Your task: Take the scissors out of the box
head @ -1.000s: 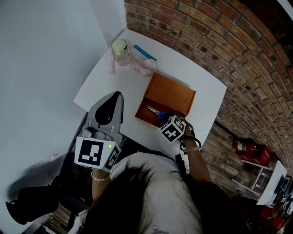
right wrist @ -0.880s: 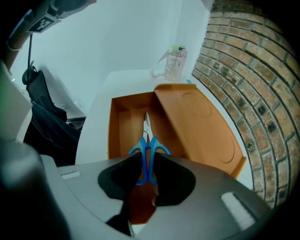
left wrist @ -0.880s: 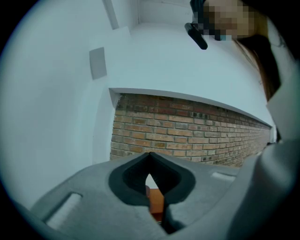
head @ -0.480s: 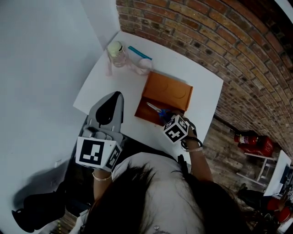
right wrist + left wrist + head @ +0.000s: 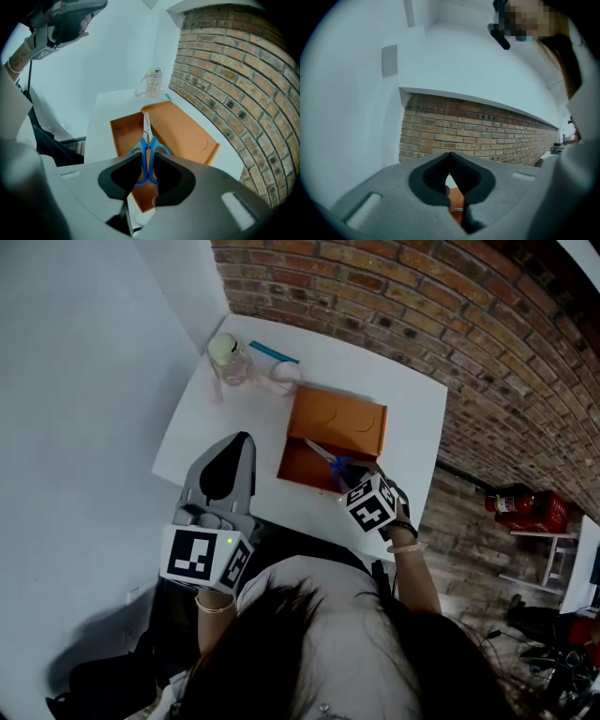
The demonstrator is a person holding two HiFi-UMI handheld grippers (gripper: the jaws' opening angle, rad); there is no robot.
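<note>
The left gripper [image 5: 449,157] hung near the white table's [image 5: 412,418] near edge, jaws together on nothing. The right gripper [image 5: 147,163], clamped on the blue handles of the scissors [image 5: 146,138], had risen since a second before, holding them blades-forward above the open orange box [image 5: 121,135].

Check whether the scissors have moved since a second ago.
Yes. Gripped by the right tool, the scissors have lifted off the orange box's floor, tip nearer its lid.
</note>
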